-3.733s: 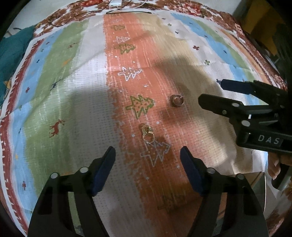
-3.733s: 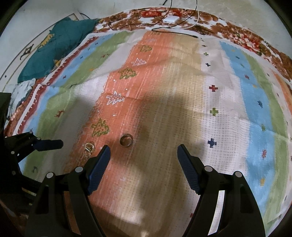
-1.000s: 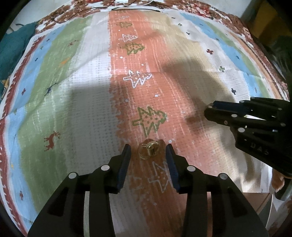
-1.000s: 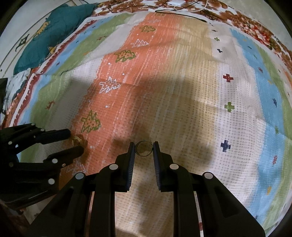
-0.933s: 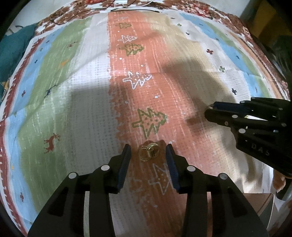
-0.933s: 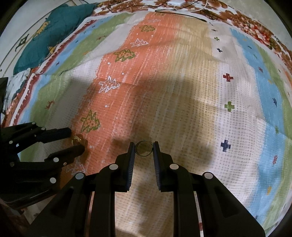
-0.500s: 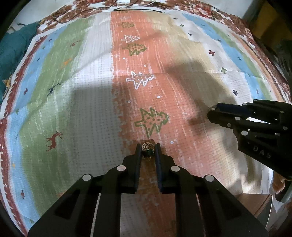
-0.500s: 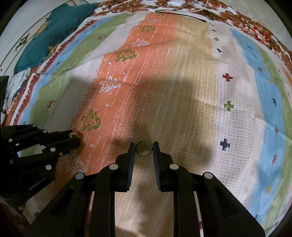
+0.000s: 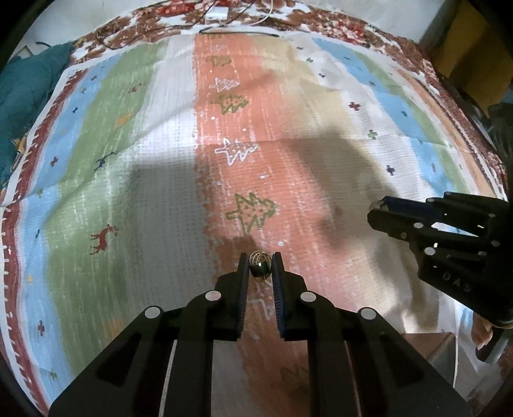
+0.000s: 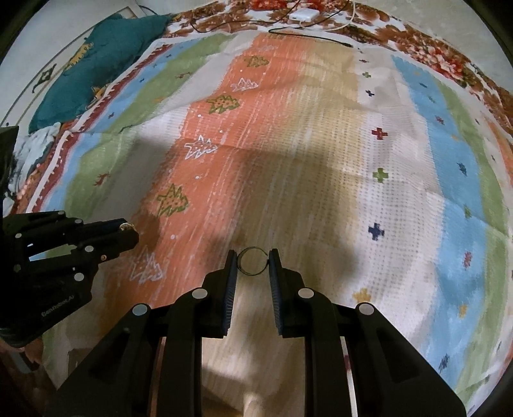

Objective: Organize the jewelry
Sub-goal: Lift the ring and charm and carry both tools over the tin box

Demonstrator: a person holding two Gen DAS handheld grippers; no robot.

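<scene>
My left gripper [image 9: 260,268] is shut on a small gold ornament [image 9: 260,268], pinched between its fingertips just above the striped cloth [image 9: 160,192]. It shows at the left of the right wrist view [image 10: 126,229], with the gold piece [image 10: 126,226] at its tip. My right gripper [image 10: 253,260] is shut on a thin metal ring [image 10: 253,260], held upright between its fingertips above the cloth [image 10: 320,160]. In the left wrist view the right gripper [image 9: 378,215] sits at the right; its ring is hidden there.
A teal cloth [image 10: 96,64] lies at the far left beyond the striped cloth. A white charger with dark cables [image 10: 303,14] lies at the far edge. A brown box edge [image 9: 429,346] shows low on the right.
My left gripper has closed on the gold ornament and lifted it slightly. My right gripper stays shut on the ring and has risen a little.
</scene>
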